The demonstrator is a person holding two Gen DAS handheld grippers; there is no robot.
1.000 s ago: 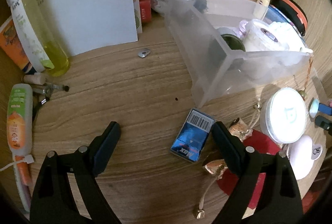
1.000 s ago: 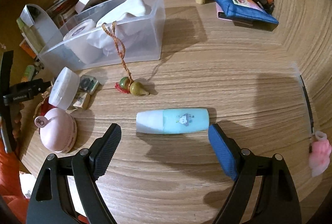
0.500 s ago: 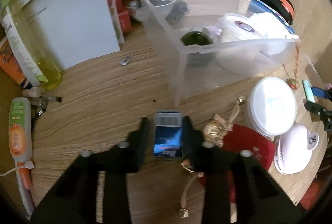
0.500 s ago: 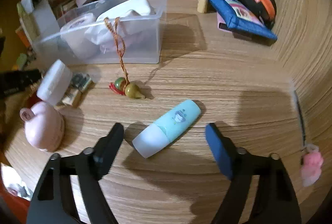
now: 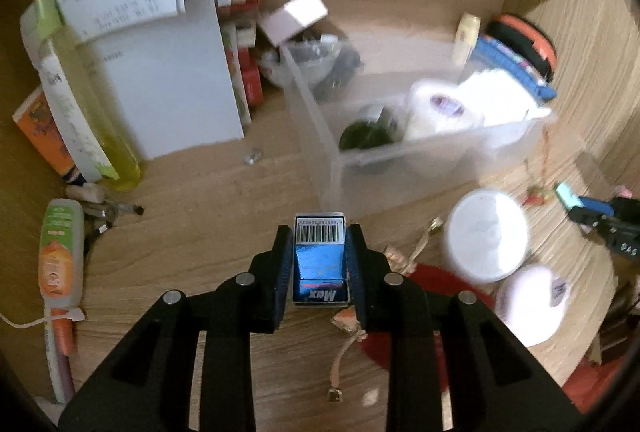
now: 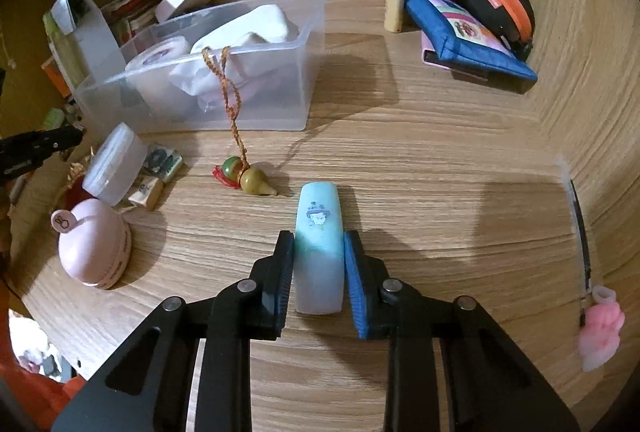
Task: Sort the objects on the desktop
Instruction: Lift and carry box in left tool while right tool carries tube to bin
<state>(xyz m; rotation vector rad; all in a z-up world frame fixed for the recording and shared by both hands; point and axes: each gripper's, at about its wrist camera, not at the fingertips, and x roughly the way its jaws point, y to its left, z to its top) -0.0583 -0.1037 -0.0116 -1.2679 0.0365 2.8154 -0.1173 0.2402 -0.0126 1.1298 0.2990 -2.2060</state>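
Observation:
My left gripper [image 5: 319, 260] is shut on a small blue box [image 5: 319, 264] with a barcode end and holds it above the wooden desk, just in front of the clear plastic bin [image 5: 400, 156]. My right gripper [image 6: 319, 264] is shut on a pale turquoise tube [image 6: 319, 244] with a cartoon print, which points away along the fingers, low over the desk. The clear bin [image 6: 224, 84] in the right wrist view holds a tape roll and white cloth, and a braided cord hangs over its wall.
A gourd charm [image 6: 248, 180], white round jar [image 6: 114, 164], pink round gadget [image 6: 94, 248] and small wrapped blocks [image 6: 154, 176] lie left of the tube. A blue pouch [image 6: 468, 32], black-orange case [image 6: 496, 0] and pink-ended pen [image 6: 588, 288] lie right. Bottles [image 5: 80, 104] and papers stand far left.
Both grippers closed from wide open: the left onto the blue box and lifted it, the right onto the turquoise tube, which turned from crosswise to lengthwise between the fingers.

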